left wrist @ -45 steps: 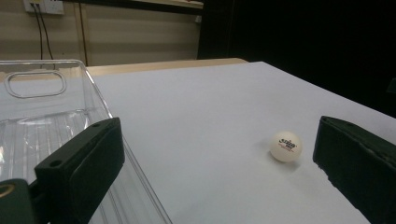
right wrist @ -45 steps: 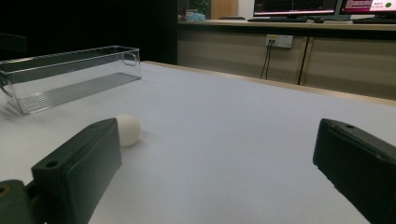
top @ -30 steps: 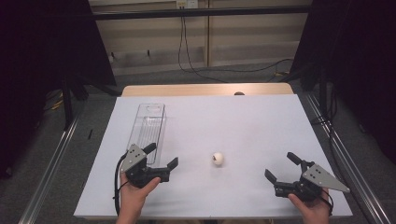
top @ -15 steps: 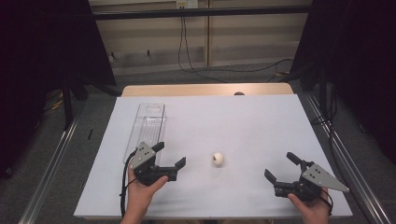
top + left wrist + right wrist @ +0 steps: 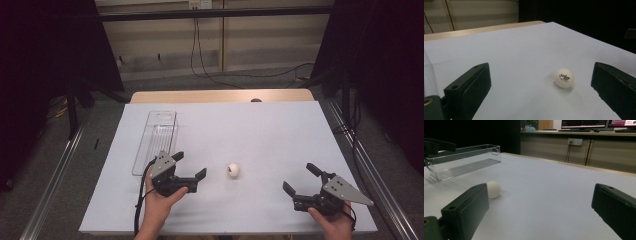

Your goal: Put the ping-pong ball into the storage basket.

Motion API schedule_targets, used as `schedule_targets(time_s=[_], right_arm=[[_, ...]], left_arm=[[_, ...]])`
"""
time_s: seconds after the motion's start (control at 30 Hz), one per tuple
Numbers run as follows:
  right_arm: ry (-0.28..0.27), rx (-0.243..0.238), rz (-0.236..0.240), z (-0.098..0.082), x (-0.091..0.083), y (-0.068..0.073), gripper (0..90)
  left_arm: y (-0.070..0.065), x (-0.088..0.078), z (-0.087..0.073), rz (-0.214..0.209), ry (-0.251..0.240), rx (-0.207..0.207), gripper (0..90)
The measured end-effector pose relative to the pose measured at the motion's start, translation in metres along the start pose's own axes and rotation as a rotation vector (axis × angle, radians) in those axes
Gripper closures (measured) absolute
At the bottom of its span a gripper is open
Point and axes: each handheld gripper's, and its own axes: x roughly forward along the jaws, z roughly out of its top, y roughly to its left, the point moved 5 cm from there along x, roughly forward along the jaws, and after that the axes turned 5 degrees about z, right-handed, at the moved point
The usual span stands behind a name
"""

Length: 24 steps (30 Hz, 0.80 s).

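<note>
Because its jaws stood wide apart and empty with the white table-tennis ball [image 5: 232,170] just ahead of them, the left gripper [image 5: 189,170] seemed lined up to close on that ball, which lay loose on the white table [image 5: 260,130], right of the clear plastic tray [image 5: 156,140]. The right gripper [image 5: 300,180], likewise spread and empty, rested well apart near the front edge, apparently waiting. Printed lettering on the ball showed in the left gripper view, while the right gripper view showed monitors [image 5: 584,123] behind the table.
</note>
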Motion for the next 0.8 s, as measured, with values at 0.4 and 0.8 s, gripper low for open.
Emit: schedule_targets(time_s=[0.4, 0.8], right_arm=[[-0.004, 0.0, 0.0, 0.0, 0.0, 0.0, 0.7], [-0.003, -0.004, 0.009, 0.001, 0.0, 0.001, 0.7]], left_arm=[[-0.004, 0.01, -0.002, -0.009, 0.017, 0.005, 2.9], [-0.008, 0.018, -0.003, -0.01, 0.042, 0.029, 2.9]])
